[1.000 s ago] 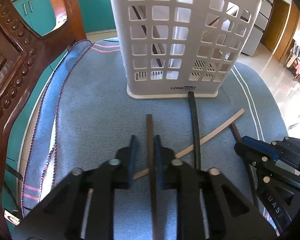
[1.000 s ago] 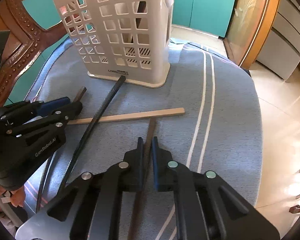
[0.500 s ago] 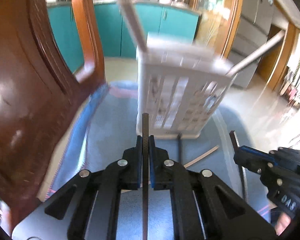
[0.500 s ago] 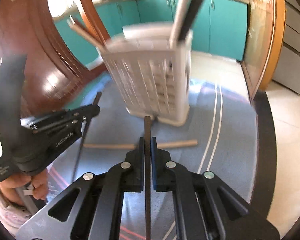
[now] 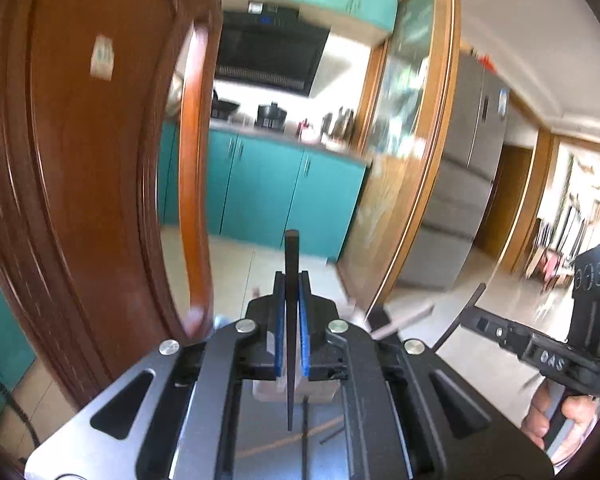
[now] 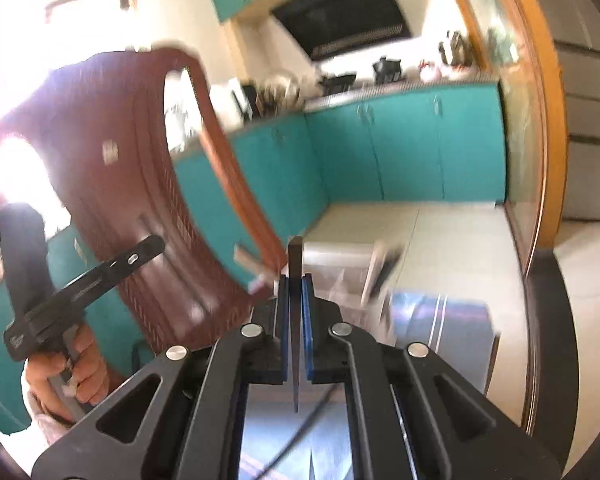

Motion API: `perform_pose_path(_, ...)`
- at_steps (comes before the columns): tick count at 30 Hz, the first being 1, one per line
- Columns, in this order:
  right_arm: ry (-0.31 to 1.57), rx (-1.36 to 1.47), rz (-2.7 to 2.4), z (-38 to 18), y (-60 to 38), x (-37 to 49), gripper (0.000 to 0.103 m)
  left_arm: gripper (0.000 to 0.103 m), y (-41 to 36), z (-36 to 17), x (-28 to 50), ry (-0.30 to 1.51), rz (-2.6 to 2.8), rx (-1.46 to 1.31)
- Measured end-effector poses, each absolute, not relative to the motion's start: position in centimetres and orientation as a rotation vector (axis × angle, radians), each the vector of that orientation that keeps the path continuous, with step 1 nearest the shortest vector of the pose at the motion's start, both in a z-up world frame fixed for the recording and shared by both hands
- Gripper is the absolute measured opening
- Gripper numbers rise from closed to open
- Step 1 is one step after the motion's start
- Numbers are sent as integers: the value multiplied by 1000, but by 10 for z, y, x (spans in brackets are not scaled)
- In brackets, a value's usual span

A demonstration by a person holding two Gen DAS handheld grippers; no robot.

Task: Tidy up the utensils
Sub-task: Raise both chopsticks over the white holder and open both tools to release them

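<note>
Both grippers have risen off the blue striped cloth (image 6: 440,320) since the earlier frames, each lifting one chopstick. Left gripper (image 5: 292,300) is clamped on a dark, thin, tapered chopstick (image 5: 291,256); right gripper (image 6: 295,300) pinches its twin, a dark brown tapered chopstick (image 6: 295,258). Both sticks poke forward past the pads, tails hanging behind. White slotted plastic utensil basket (image 6: 340,264) sits blurred below, ahead of the right gripper. Risks: a narrow pinch lets a stick pivot or slip; the carved wooden chair back (image 5: 80,168) is close on the left; tips could snag the basket rim.
</note>
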State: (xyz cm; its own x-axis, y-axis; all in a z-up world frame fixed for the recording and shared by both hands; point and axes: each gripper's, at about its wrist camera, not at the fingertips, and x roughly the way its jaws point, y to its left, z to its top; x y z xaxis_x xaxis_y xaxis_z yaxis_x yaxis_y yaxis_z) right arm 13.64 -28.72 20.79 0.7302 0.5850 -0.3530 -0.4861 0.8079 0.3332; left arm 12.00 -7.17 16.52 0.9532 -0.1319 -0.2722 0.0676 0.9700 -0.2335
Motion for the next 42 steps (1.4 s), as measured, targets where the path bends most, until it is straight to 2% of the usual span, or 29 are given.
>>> perform_pose_path(6, 145, 303, 437, 254, -304, 139, 7, 7, -59, 190, 131, 202, -98, -291)
perform_pose_path(9, 85, 273, 375, 253, -296, 151, 7, 7, -57, 189, 136, 182, -87, -316)
perform_pose_path(20, 283, 143, 353, 191, -256, 210, 7, 7, -44, 173, 176, 73, 47, -411)
perform_pose_path(28, 314, 132, 354, 186, -252, 206, 7, 7, -58, 134, 223, 232, 68, -361)
perform_pose_path(33, 285, 159, 363, 194, -263, 193, 30, 9, -60, 133, 223, 259, 34, -360)
perform_pose_path(38, 219, 168, 415, 219, -276, 158, 33, 13, -62, 142, 201, 233, 1, -361)
perform_pose_path(42, 271, 122, 486, 227, -276, 131, 33, 13, -66, 151, 174, 185, 16, -321)
